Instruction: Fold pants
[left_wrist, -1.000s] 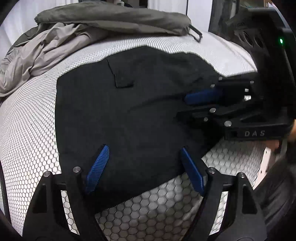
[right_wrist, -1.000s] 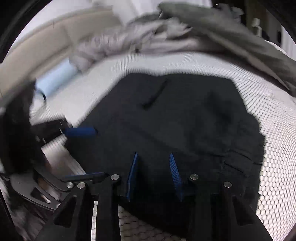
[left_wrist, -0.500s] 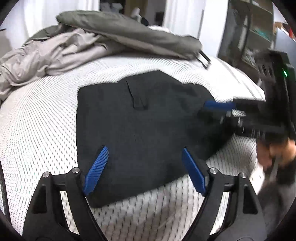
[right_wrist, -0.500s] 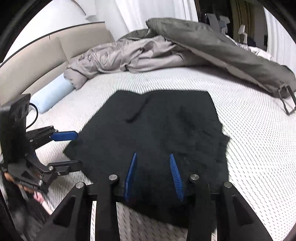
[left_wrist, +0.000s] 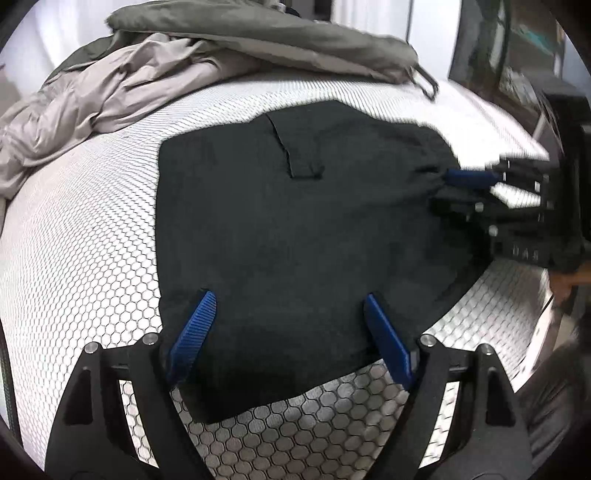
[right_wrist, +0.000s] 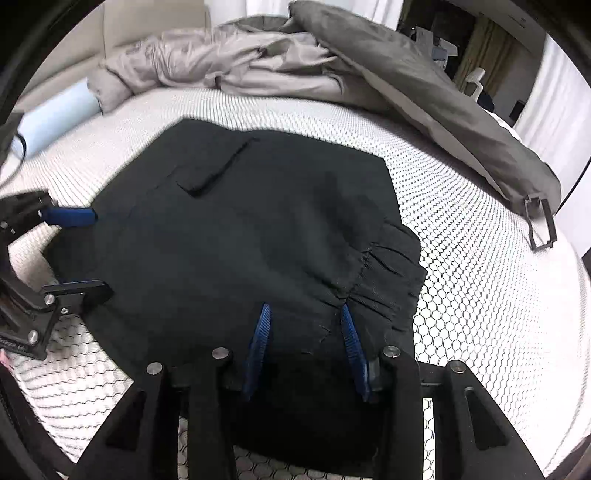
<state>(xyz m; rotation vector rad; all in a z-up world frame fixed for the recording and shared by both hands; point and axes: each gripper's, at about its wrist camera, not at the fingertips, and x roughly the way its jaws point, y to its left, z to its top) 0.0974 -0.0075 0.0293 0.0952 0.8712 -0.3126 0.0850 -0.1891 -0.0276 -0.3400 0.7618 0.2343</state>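
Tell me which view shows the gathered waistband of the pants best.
The right wrist view: the waistband lies unobstructed, its gathers sharp. In the left wrist view it sits far right, dark, blurred, partly behind the right gripper.

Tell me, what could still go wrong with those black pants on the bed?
The right gripper is opening over the gathered waistband of the pants; a pad might snag the fabric as it lifts and pull the fold apart. The left gripper stands open over the near edge and could drag that edge too. The grey duvet lies close behind, so another fold that way may catch it.
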